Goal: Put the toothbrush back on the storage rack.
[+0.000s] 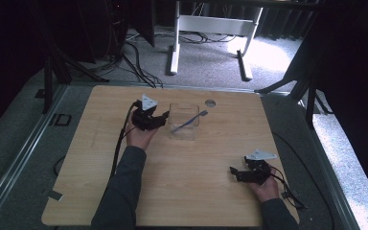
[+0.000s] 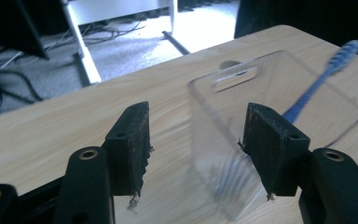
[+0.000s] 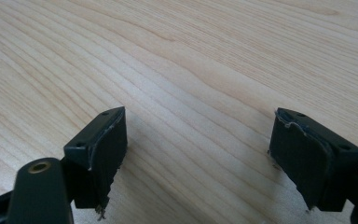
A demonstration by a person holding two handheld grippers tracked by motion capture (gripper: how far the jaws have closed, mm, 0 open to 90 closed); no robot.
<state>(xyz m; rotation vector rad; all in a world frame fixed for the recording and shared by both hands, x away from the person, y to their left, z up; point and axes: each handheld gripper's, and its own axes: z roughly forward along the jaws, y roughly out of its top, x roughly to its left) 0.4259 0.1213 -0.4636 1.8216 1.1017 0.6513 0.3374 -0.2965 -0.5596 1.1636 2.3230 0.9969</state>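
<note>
Left tool (image 2: 193, 140) straddles clear container's (image 2: 279, 88) near wall, toothbrush (image 2: 324, 79) inside.

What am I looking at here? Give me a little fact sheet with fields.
surface: wooden table
container: clear plastic box, upright, near the table's middle
inside it: blue toothbrush, leaning, head poking over the rim
left gripper: open, jaws either side of the box's near wall, not clamped
right gripper: open, over bare wood, holding nothing
who: a person, one gripper in each hand
beyond the table: grey carpet, cables, a white frame
</note>
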